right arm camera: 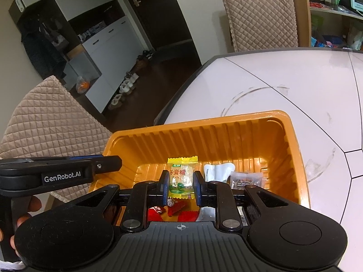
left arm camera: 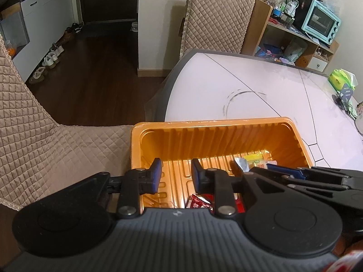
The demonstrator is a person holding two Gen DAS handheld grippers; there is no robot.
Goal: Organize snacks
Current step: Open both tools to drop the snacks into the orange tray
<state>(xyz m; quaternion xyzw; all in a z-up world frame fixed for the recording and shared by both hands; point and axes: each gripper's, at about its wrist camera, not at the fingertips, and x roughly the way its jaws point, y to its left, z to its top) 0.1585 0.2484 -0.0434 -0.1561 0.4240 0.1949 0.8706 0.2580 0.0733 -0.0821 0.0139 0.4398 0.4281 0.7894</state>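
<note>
Orange moulded plastic forms the ribbed tray (right arm camera: pixel 292 149) before you, a rounded rectangular tub with fluted walls and an embossed floor, set at the near edge of the glossy white table (right arm camera: pixel 295 86), whose top is crossed by thin dark seam lines and rimmed in grey. Your right gripper (right arm camera: pixel 180 184) hangs over the tray with its blue-padded fingers (right arm camera: pixel 165 187) parted and nothing clamped; between them, lower down on the tray floor, you see the yellow candy packet (right arm camera: pixel 182 175), a flat crinkled film wrapper with serrated ends and a clear window. Just to its right lie a white pouch (right arm camera: pixel 216 171) and a small clear packet with dark contents (right arm camera: pixel 246 179); red wrappers (right arm camera: pixel 183 214) lie nearer you, partly hidden by the gripper body. Your left gripper (left arm camera: pixel 175 176) also hovers above the tray's left half, jaws apart and empty, with a red wrapper (left arm camera: pixel 198 201) showing beneath its right finger. Quilted beige fabric in a diamond stitch covers the near chair (left arm camera: pixel 45 140) beside the tray and the far chair (left arm camera: pixel 213 15) across the table. A green tissue pack (left arm camera: pixel 341 79) sits on the table's far right, and a pale blue toaster oven (left arm camera: pixel 321 22) rests on a wooden shelf (left arm camera: pixel 261 25).
</note>
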